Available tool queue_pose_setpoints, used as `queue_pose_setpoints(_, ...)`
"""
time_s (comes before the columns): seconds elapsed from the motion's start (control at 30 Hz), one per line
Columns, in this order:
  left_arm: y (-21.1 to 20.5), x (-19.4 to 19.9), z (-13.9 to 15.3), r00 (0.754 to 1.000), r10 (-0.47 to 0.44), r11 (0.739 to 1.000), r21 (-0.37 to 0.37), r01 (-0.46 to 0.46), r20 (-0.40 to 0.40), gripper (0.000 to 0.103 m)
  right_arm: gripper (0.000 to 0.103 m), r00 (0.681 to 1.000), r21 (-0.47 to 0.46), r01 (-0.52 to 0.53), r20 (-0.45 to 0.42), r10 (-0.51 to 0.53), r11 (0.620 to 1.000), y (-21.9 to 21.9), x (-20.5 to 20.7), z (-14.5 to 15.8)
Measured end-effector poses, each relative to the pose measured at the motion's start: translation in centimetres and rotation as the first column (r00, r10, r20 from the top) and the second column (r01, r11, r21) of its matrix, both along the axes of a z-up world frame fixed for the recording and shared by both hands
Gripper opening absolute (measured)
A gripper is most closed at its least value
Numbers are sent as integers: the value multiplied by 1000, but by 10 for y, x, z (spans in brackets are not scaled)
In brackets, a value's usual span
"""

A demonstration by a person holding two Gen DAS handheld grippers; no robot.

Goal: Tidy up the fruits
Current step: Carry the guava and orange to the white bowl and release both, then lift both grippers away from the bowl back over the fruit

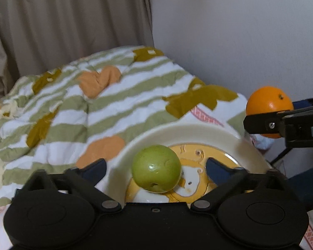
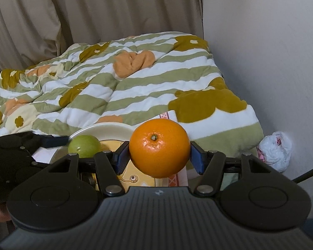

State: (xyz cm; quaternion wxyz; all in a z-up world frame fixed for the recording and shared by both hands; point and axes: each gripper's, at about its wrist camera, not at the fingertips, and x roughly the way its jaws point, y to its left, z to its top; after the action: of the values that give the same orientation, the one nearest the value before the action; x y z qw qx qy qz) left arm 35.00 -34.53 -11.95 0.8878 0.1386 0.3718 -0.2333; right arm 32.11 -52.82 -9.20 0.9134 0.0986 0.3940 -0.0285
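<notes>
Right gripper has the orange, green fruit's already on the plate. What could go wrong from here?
1. The green fruit lies loose on the plate; setting the orange down against it may roll it off.
2. The open left gripper brackets that fruit and could nudge it.
3. The plate sits beside rumpled bedding, possibly unsteady.

The left wrist view looks forward, close above the plate (image 1: 198, 131), towards the striped blanket (image 1: 89, 104). The right wrist view faces the same way from the right. Both share plate, blanket, curtain (image 2: 94, 10) and wall (image 2: 271, 41).
</notes>
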Motion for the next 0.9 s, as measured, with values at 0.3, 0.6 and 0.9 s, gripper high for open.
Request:
queue_pose_setpoints(0.3,16,-22,21,995,92,994,54,-91,-34,103,75,996,-5,-85,14,85,996,3,1,13)
queue_pose_setpoints(0.6,46,-42,30,978,183,983,16,-183,-95,103,75,967,-63,-253,-28,252,965,37,18,-13)
queue_pose_setpoints(0.9,70,-58,35,964,244,970,14,-244,-105,103,75,945,-92,-324,-72,318,942,58,36,-46)
